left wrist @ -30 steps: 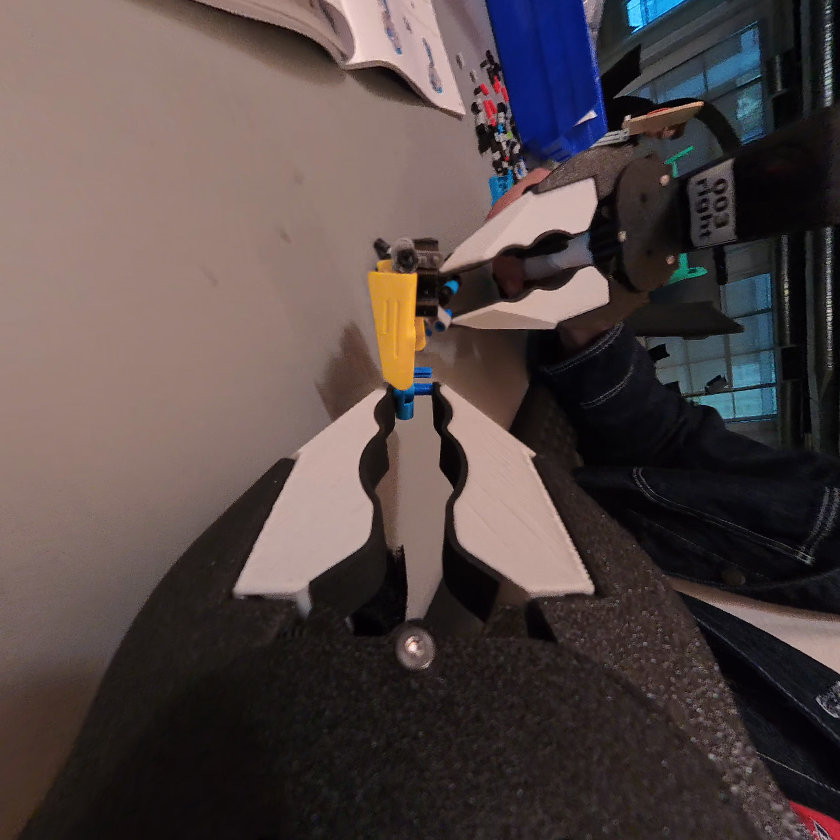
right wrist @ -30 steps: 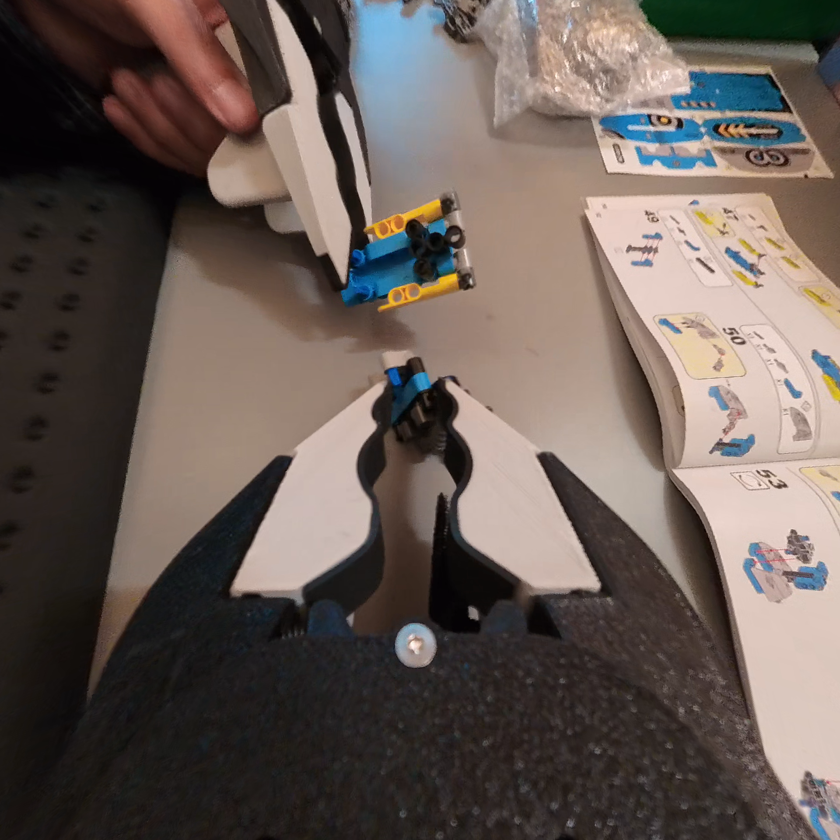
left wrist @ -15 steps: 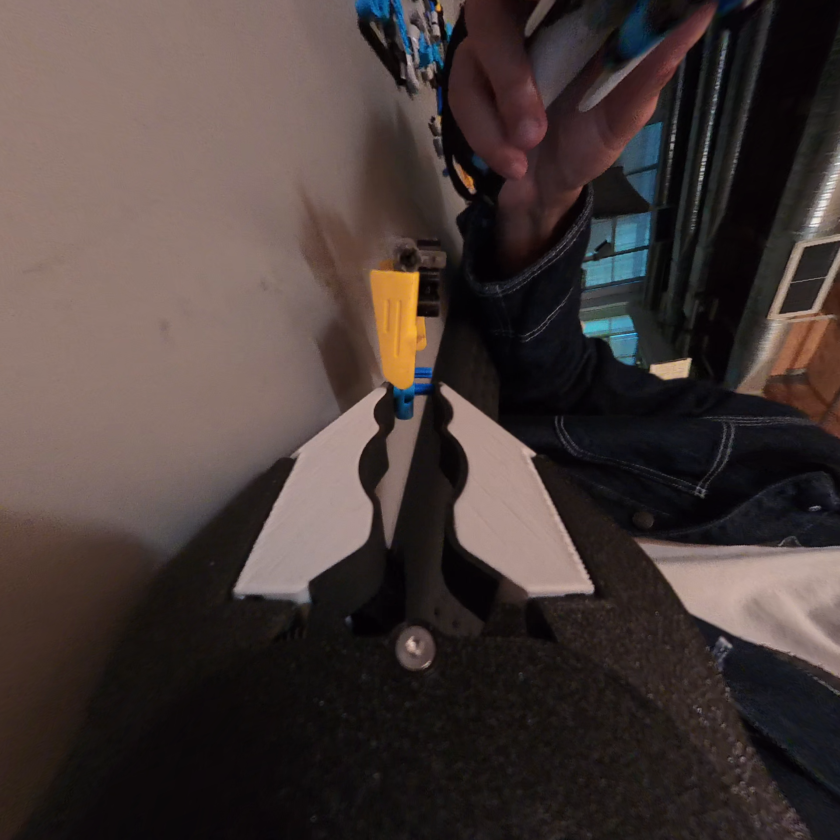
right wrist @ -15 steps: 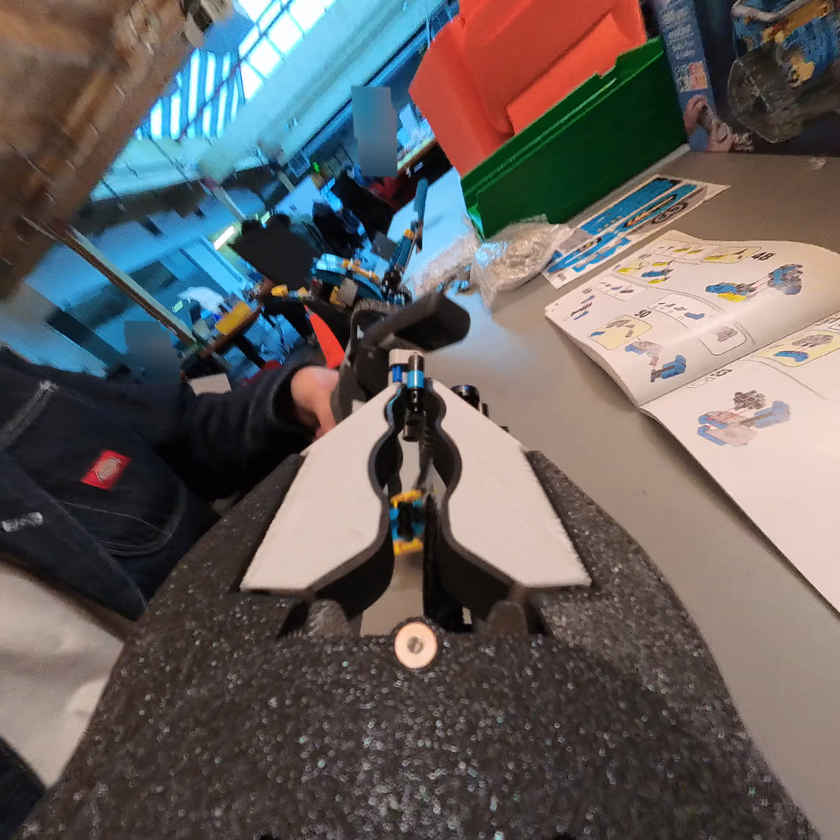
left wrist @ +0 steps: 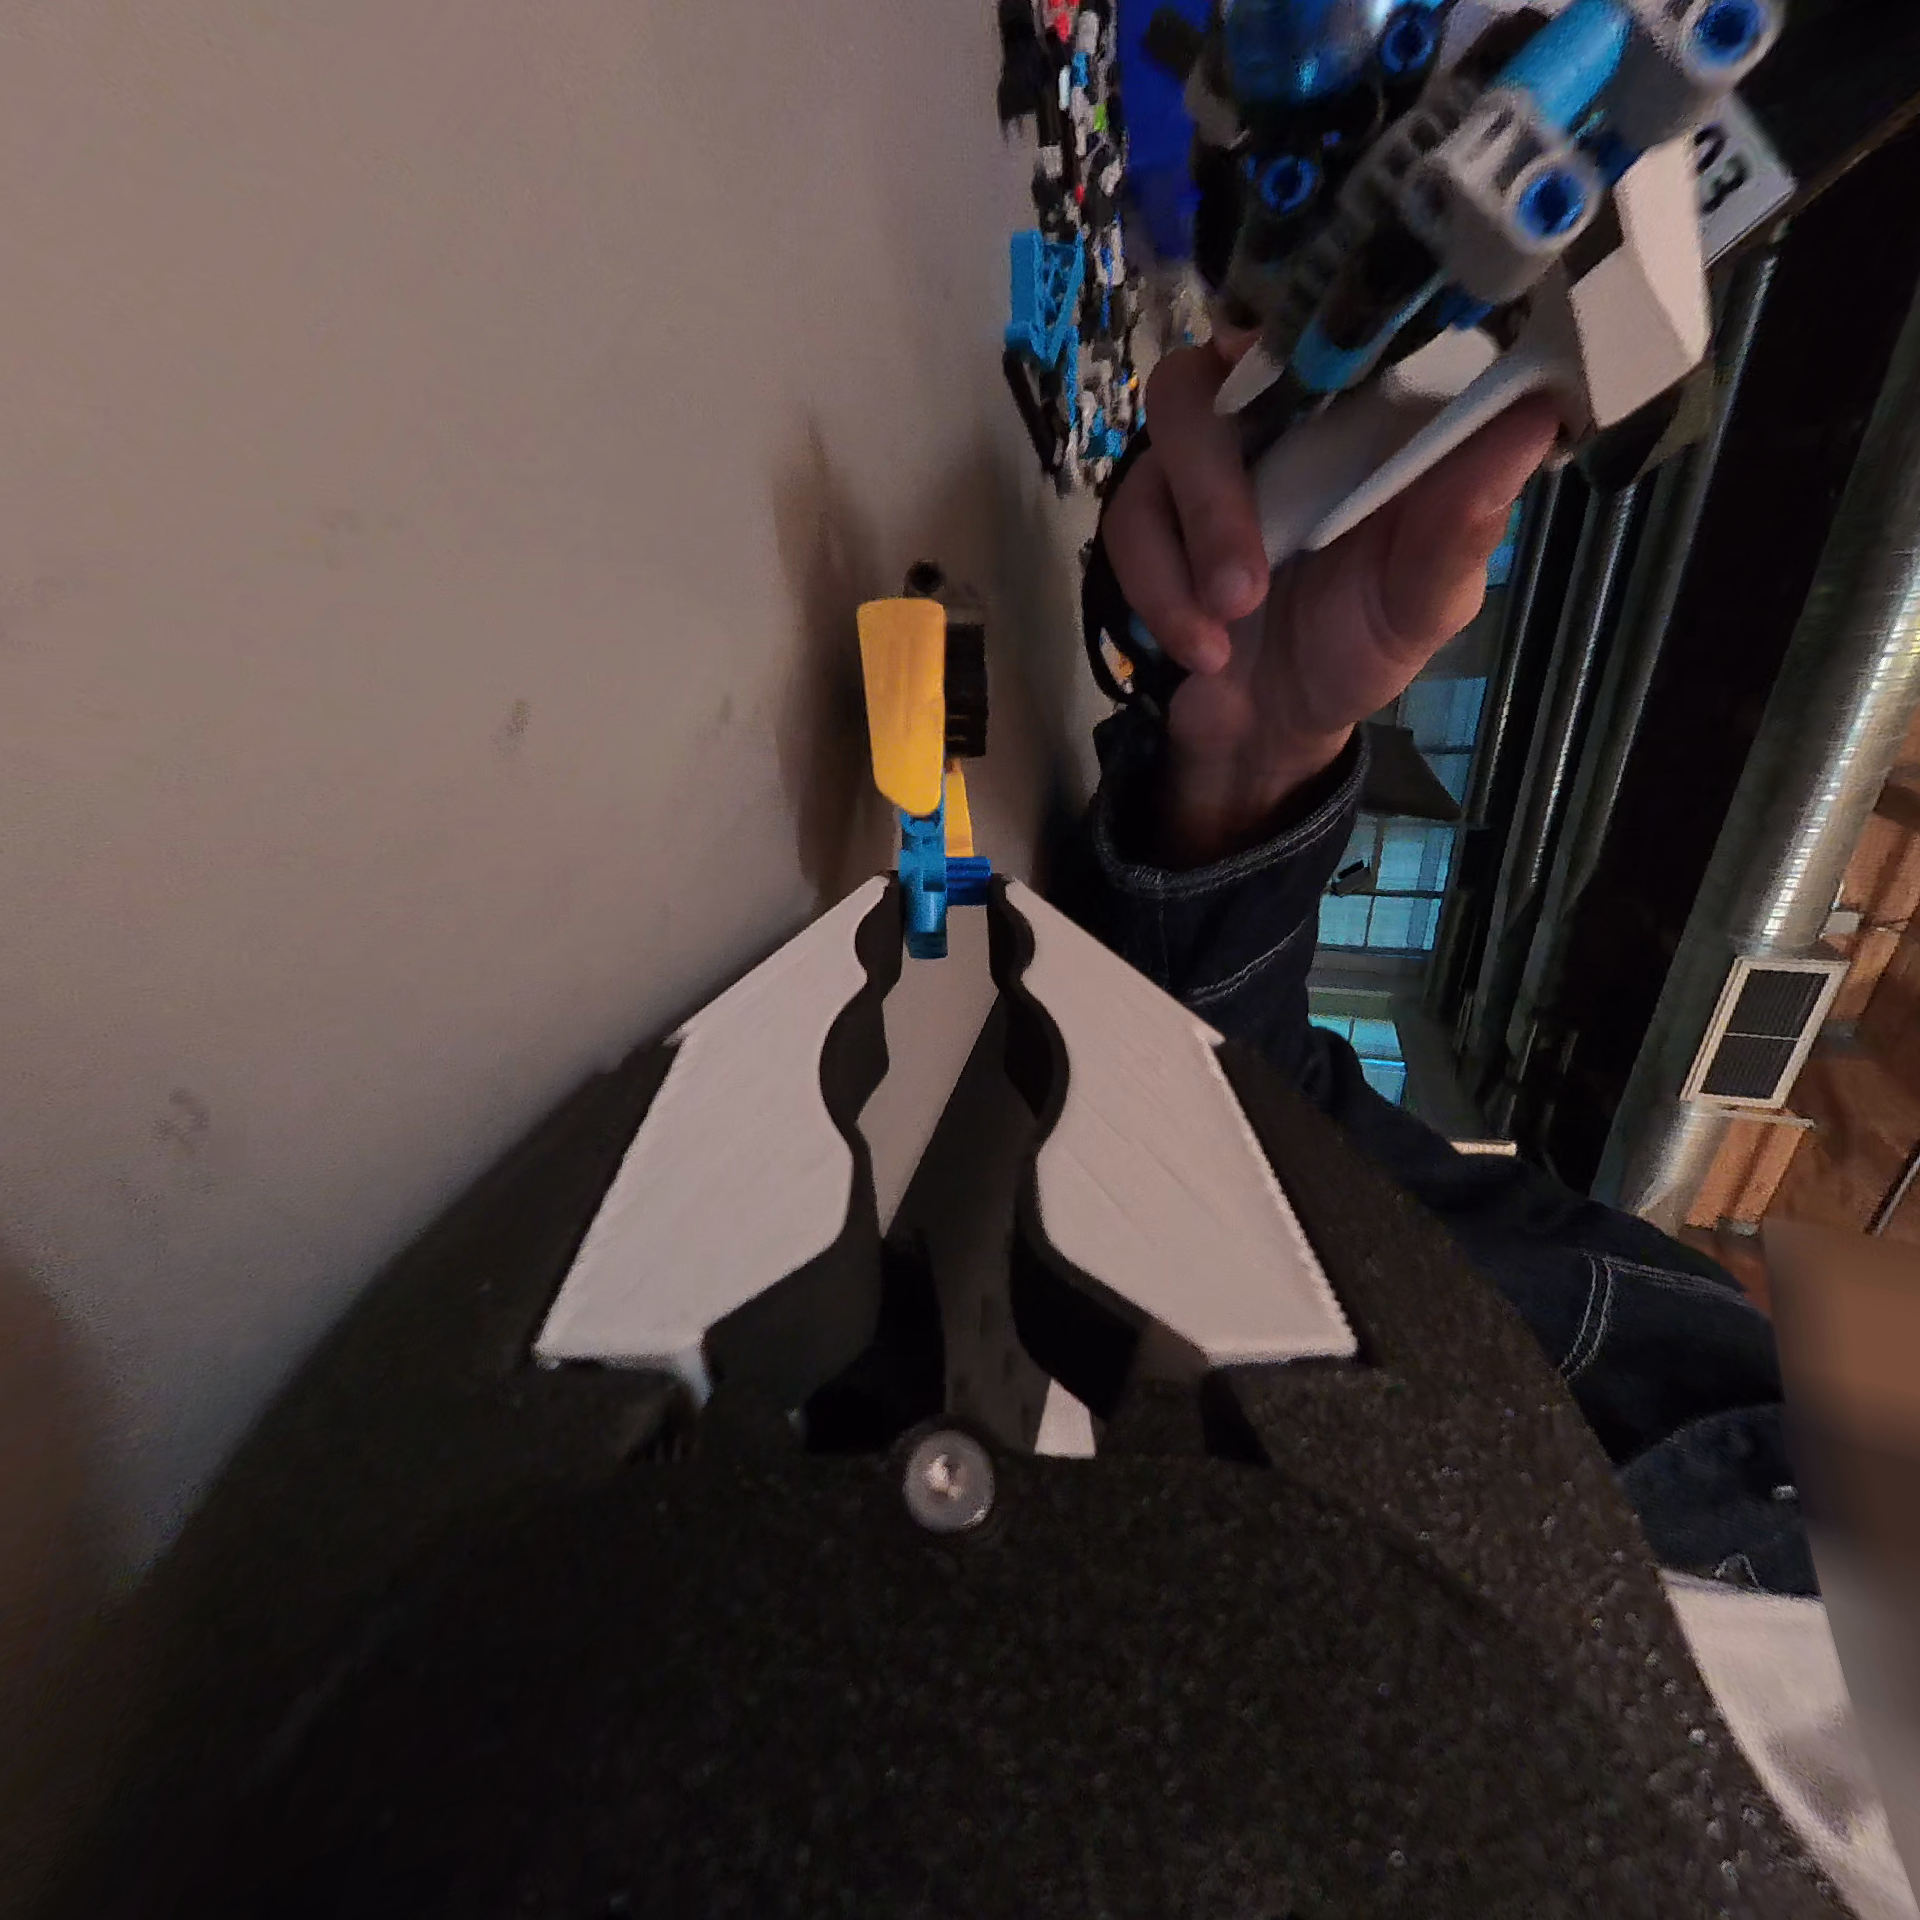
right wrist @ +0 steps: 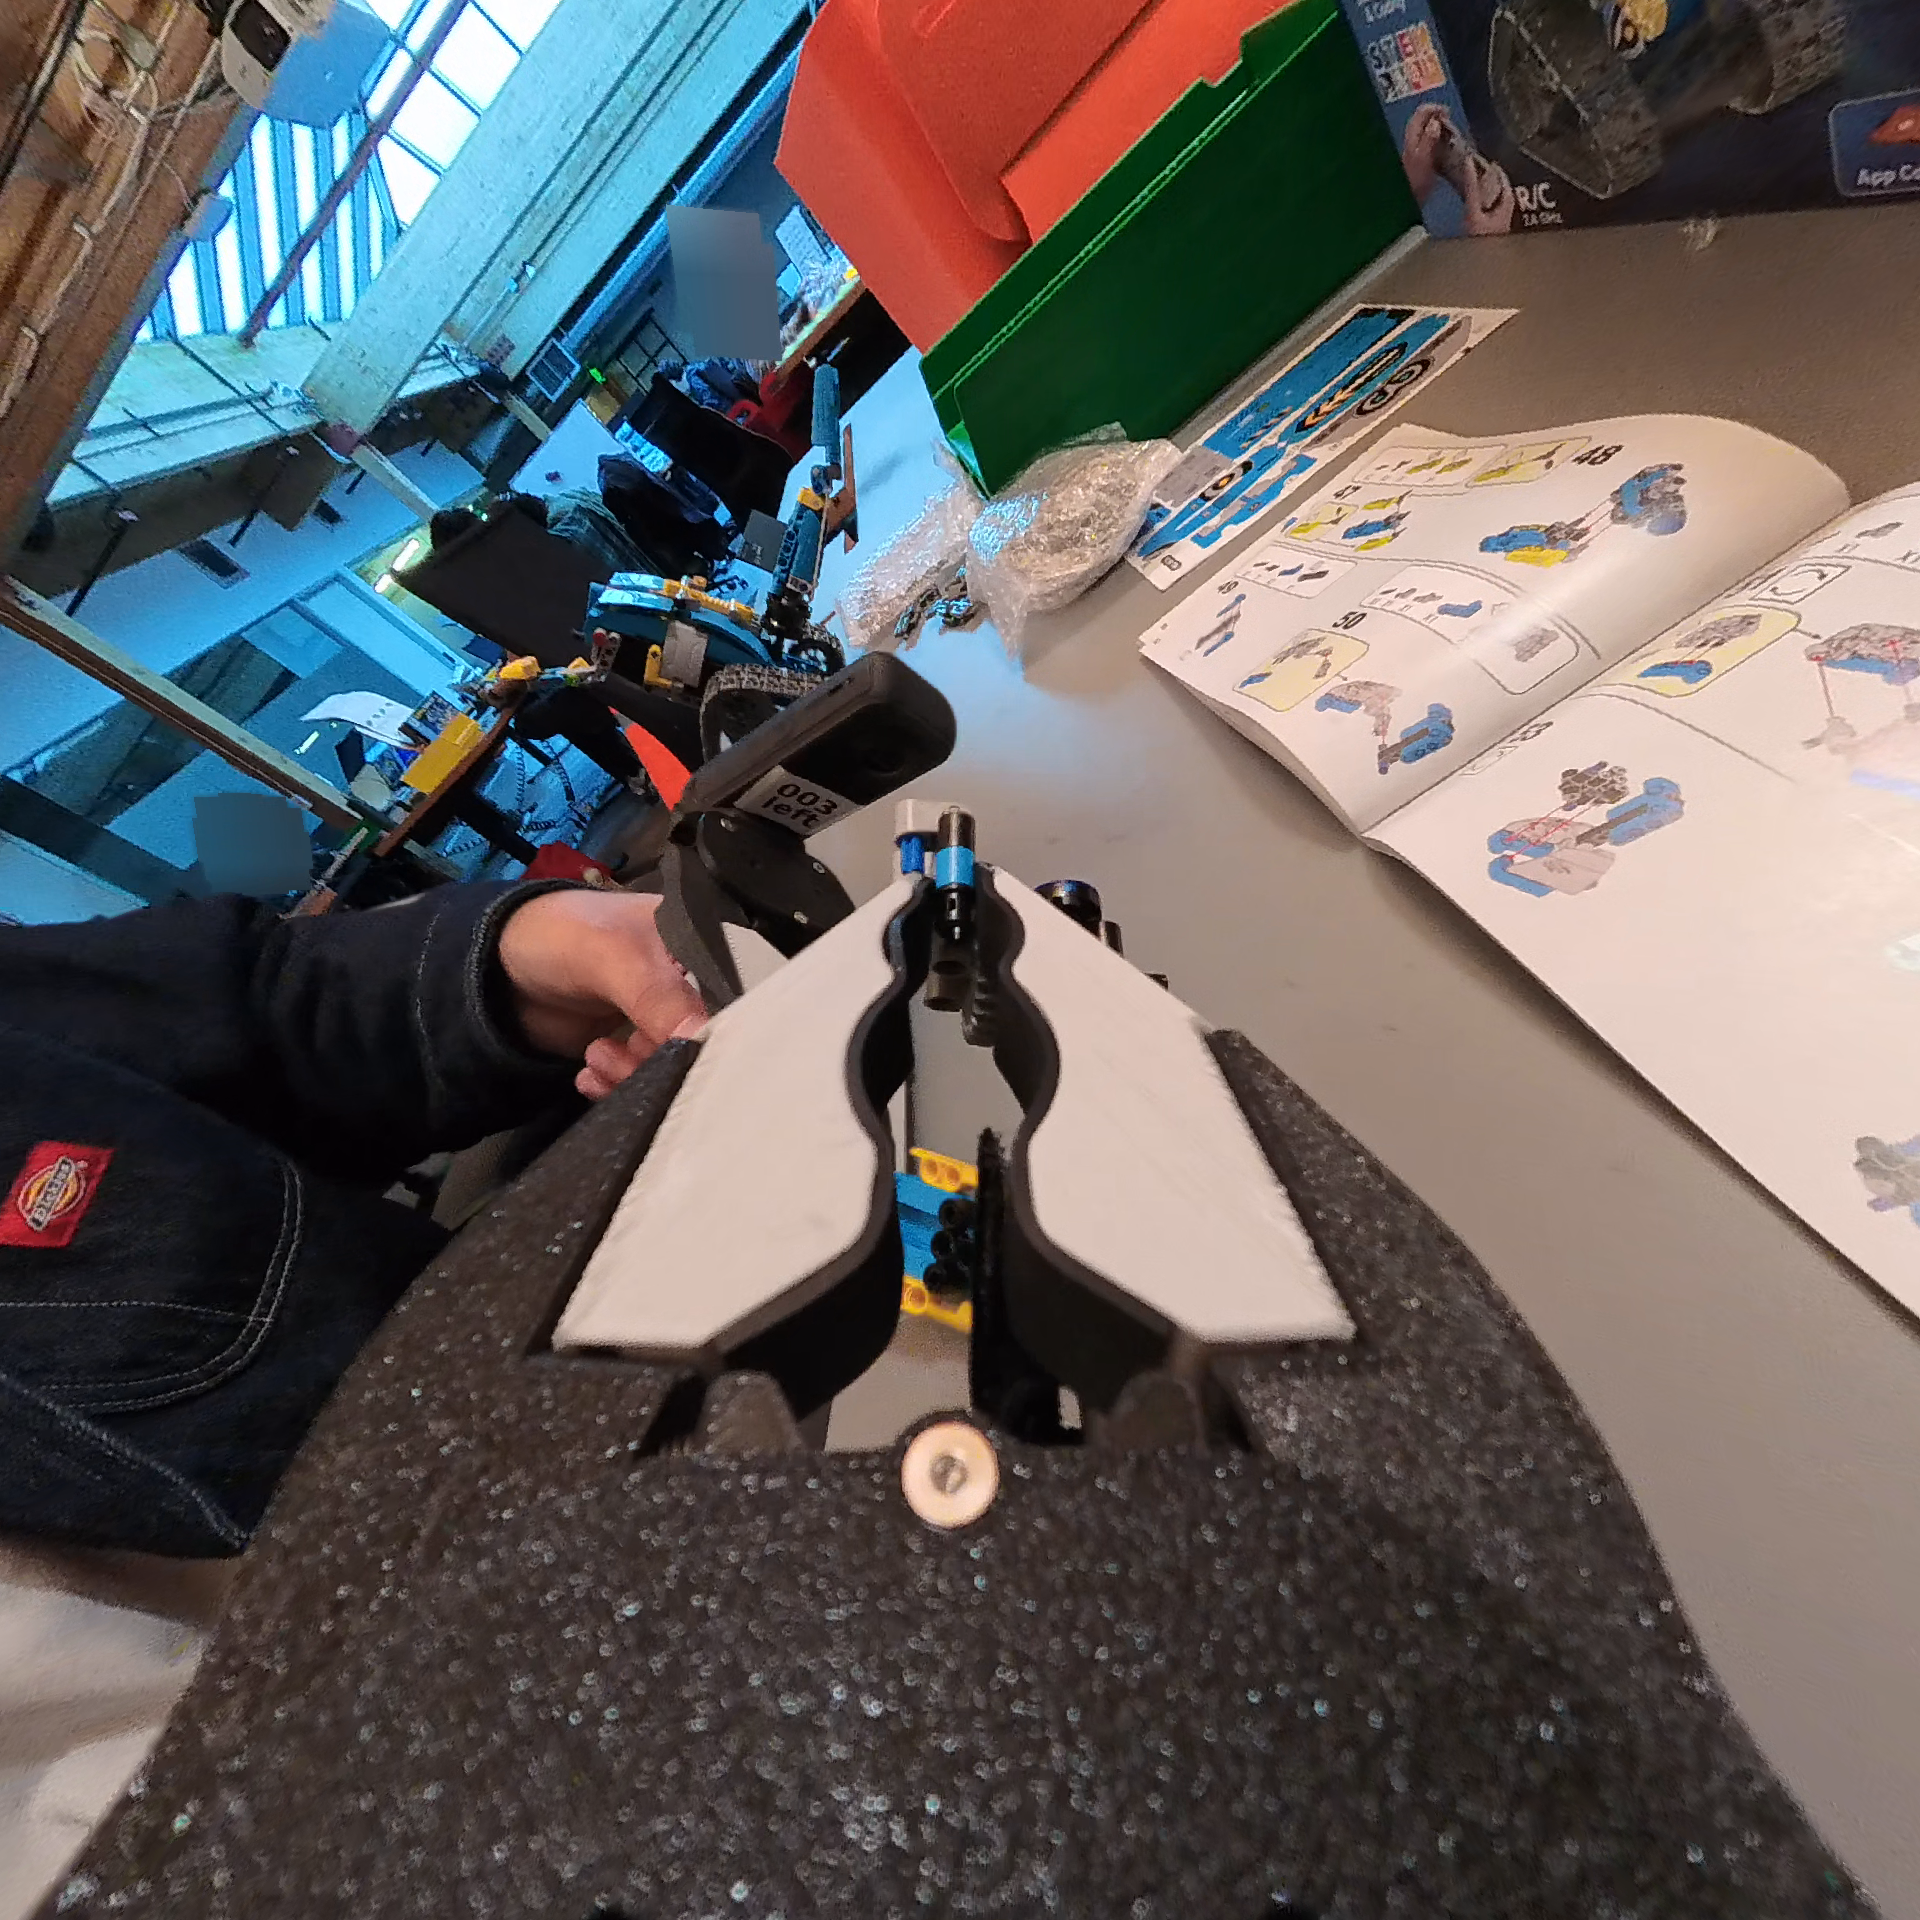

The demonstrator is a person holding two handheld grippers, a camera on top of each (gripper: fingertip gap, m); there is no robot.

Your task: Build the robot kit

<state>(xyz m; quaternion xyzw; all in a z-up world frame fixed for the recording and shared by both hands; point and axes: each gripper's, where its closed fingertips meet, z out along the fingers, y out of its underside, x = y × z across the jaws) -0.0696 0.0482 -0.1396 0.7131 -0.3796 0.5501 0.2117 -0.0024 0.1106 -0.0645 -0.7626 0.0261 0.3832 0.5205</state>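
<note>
My left gripper (left wrist: 940, 883) is shut on a small yellow, blue and black brick assembly (left wrist: 914, 717), gripping its blue end just above the grey table (left wrist: 416, 520). My right gripper (right wrist: 951, 883) is shut on a second small brick sub-assembly of blue, black and grey parts (right wrist: 954, 904). In the left wrist view that right gripper (left wrist: 1392, 343) is raised at the upper right with its blue and grey sub-assembly (left wrist: 1475, 156) and the person's hand (left wrist: 1299, 603) behind it. The yellow and blue assembly (right wrist: 935, 1236) shows below between my right fingers. The left gripper's body (right wrist: 790, 790) lies just beyond my right tips.
An open instruction booklet (right wrist: 1558, 675) lies on the table to the right, with a sticker sheet (right wrist: 1320, 416), plastic bags (right wrist: 1039, 530), a green and orange bin (right wrist: 1122, 229) and a toy box (right wrist: 1662, 94) behind. Loose bricks (left wrist: 1070, 260) lie scattered farther along. A denim sleeve (right wrist: 260, 997) is at left. The grippers' ends are close to 12 cm from one another.
My right gripper has lifted and tilted up from pointing down at the table, carrying its sub-assembly above and past the yellow and blue assembly. My left gripper keeps its hold and has turned slightly.
</note>
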